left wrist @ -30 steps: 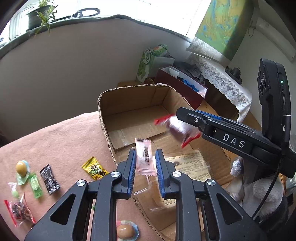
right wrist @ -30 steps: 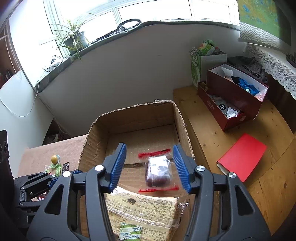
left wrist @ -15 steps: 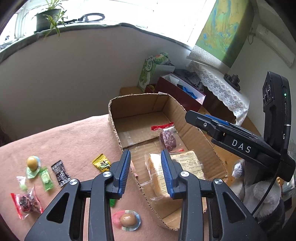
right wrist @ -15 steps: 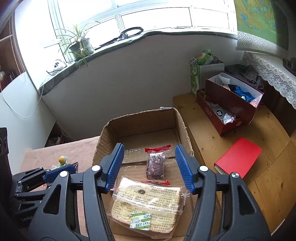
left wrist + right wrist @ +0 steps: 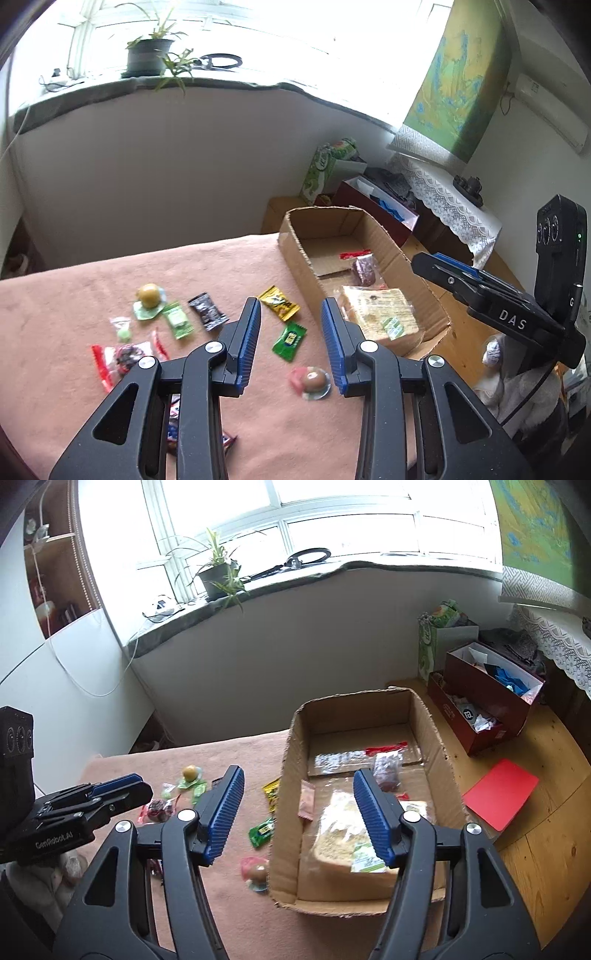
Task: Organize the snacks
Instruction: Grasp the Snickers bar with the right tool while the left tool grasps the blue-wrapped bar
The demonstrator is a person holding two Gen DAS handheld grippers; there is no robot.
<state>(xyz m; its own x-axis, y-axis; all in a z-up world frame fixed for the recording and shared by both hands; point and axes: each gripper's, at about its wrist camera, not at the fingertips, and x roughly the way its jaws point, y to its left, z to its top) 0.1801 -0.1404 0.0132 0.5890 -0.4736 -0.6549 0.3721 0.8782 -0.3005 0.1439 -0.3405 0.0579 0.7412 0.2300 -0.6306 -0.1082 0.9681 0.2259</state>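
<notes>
Broadly, the pink cloth-covered bench (image 5: 74, 266) carries one brown cardboard box (image 5: 291, 775) holding three packets: one clear-wrapped bread slice (image 5: 376, 306), a dark red-sealed pack, a pinkish sachet. Roughly ten small wrapped snacks lie loose beside it. Both the left claw (image 5: 291, 339) and right claw (image 5: 299, 812) gape wide, empty. A slick green candy (image 5: 289, 339) could slip from a shallow pinch.
</notes>
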